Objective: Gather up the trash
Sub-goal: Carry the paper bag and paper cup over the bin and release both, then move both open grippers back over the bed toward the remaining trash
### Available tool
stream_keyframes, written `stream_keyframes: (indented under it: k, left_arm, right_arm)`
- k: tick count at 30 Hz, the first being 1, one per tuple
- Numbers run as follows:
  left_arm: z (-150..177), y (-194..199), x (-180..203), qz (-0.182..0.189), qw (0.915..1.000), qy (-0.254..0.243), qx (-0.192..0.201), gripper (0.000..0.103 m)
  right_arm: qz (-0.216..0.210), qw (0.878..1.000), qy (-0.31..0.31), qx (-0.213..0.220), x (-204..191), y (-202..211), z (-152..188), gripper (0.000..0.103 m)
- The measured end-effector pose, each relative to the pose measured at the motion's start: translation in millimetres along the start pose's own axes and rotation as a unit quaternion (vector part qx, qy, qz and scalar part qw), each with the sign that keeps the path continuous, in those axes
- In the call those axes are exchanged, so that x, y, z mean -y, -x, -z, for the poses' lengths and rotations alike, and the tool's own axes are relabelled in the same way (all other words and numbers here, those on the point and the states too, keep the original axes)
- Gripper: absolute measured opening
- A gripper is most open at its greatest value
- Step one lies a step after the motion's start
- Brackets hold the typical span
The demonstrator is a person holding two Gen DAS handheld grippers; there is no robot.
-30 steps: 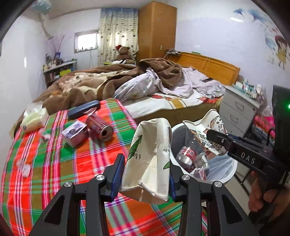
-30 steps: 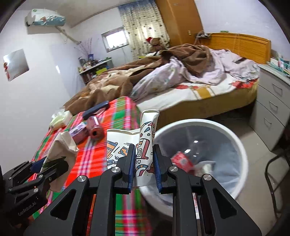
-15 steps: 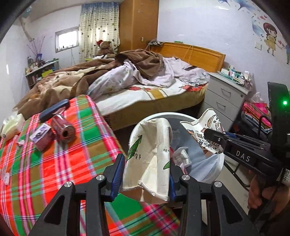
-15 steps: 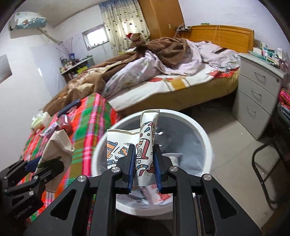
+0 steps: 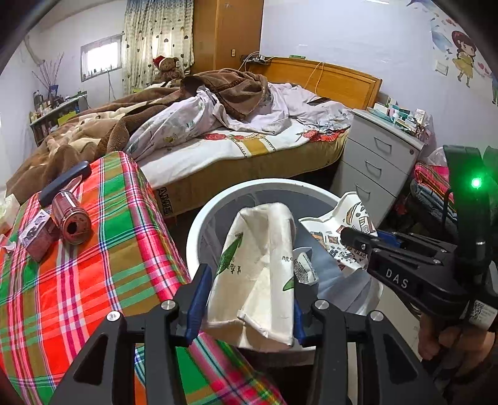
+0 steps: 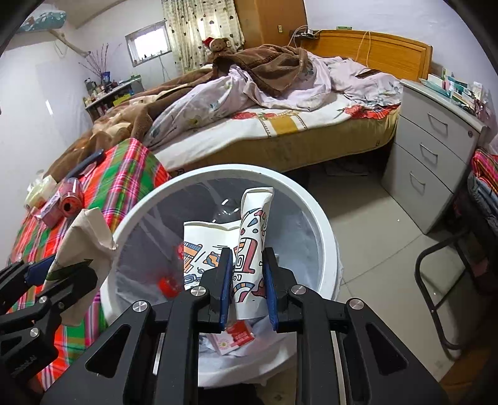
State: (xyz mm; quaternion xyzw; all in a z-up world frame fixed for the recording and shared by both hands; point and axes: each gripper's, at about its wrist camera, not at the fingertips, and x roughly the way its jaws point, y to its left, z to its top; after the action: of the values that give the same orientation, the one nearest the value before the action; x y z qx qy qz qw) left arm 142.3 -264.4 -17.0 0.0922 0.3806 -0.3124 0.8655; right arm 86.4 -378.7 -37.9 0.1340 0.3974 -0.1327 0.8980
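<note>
Left wrist view: the left gripper (image 5: 249, 299), jaws just opening, has a cream bag (image 5: 258, 274) loose between them over the white bin (image 5: 199, 230). Right gripper (image 6: 247, 282) pinches a printed bag (image 6: 249, 249) above the bin.

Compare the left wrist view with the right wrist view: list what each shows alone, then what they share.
Left wrist only: a hand on the right gripper's handle, a wall sticker.
Right wrist only: an air conditioner, a red packet in the bin.
Both: the bin, cream bag, patterned bag, red can, bed.
</note>
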Motion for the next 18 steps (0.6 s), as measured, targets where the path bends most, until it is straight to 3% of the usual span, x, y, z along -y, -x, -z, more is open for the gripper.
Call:
stream_keyframes:
  k: [4, 5, 6, 8, 18]
  left_arm:
    - [-1.9, -2.2, -1.1, 0.015, 0.9999, 0.004, 0.005, 0.057]
    - [-2.1, -3.3, -1.3, 0.014, 0.9999, 0.006, 0.004, 0.064]
    - [-1.9, -4.0, -1.5, 0.010, 0.9999, 0.006, 0.005, 0.066]
    - [-1.6, -5.1, -2.8, 0.008, 0.9999, 0.010, 0.003, 0.066]
    - [0.5, 9.6, -10.6, 0.000, 0.9997, 0.018, 0.015, 0.066]
  right_arm:
    - [0.010, 1.000, 0.000, -0.003, 2.1, -1.2, 0.7, 0.022]
    - [0.009, 1.000, -0.002, -0.004, 3.4, -2.0, 0.4, 0.029]
    - [0.009, 1.000, -0.004, -0.004, 4.7, -1.1, 0.9, 0.041]
    - [0.006, 1.000, -0.003, -0.002, 4.3, -0.1, 1.8, 0.051]
    - [-0.005, 1.000, -0.008, 0.008, -1.8, 8.3, 0.8, 0.051]
